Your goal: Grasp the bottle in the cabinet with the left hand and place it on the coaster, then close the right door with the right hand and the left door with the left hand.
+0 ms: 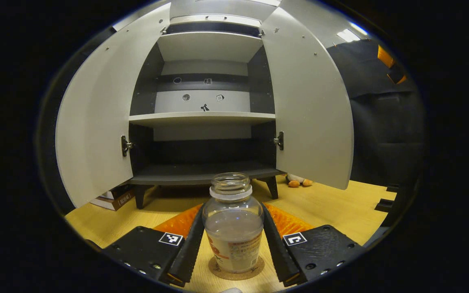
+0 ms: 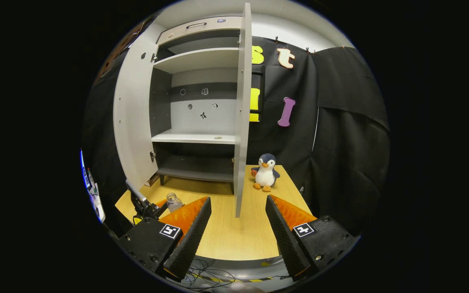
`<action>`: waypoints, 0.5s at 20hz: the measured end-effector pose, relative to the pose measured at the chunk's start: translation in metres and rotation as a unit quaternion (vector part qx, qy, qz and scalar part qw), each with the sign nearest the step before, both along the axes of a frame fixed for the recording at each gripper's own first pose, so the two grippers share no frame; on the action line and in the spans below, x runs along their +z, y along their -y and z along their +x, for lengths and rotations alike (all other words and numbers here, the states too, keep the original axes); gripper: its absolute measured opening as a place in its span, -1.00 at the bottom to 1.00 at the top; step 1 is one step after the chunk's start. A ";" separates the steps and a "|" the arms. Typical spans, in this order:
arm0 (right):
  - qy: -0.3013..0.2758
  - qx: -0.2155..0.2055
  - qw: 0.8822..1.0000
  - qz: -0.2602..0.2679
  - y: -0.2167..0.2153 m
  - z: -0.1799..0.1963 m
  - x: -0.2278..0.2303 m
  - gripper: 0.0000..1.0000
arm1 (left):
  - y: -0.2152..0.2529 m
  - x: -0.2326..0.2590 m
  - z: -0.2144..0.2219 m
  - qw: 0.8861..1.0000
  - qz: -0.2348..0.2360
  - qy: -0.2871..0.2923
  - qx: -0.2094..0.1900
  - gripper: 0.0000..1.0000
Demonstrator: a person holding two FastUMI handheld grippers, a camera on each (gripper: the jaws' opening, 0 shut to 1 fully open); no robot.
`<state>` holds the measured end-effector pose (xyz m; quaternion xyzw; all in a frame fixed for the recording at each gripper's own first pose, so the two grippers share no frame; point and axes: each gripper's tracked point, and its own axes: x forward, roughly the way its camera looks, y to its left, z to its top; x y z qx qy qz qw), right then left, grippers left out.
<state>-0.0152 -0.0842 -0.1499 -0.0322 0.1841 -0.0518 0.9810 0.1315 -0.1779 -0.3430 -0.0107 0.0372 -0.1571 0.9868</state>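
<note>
A clear bottle (image 1: 233, 228) with no cap and a printed label stands upright on a round cork coaster (image 1: 217, 272) on the wooden table. My left gripper (image 1: 233, 207) is shut on the bottle, one finger against each side. Behind it stands the cabinet with its left door (image 1: 96, 122) and right door (image 1: 310, 101) both swung wide open. In the right gripper view my right gripper (image 2: 237, 198) is open and holds nothing, just in front of the right door (image 2: 240, 122), which is seen edge-on. The bottle (image 2: 173, 201) and the left gripper (image 2: 153, 209) appear at the lower left there.
A plush penguin (image 2: 265, 171) sits on the table (image 2: 226, 240) right of the cabinet, beside the right door. Boxes (image 1: 114, 199) lie under the cabinet's left side. The cabinet shelves (image 1: 202, 118) are bare. Black cloth walls close in on the right.
</note>
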 end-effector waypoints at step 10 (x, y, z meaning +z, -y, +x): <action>0.018 -0.017 1.000 -0.017 -0.008 -0.009 0.025 0.65 | -0.011 0.049 0.015 1.000 -0.016 0.004 0.005 0.94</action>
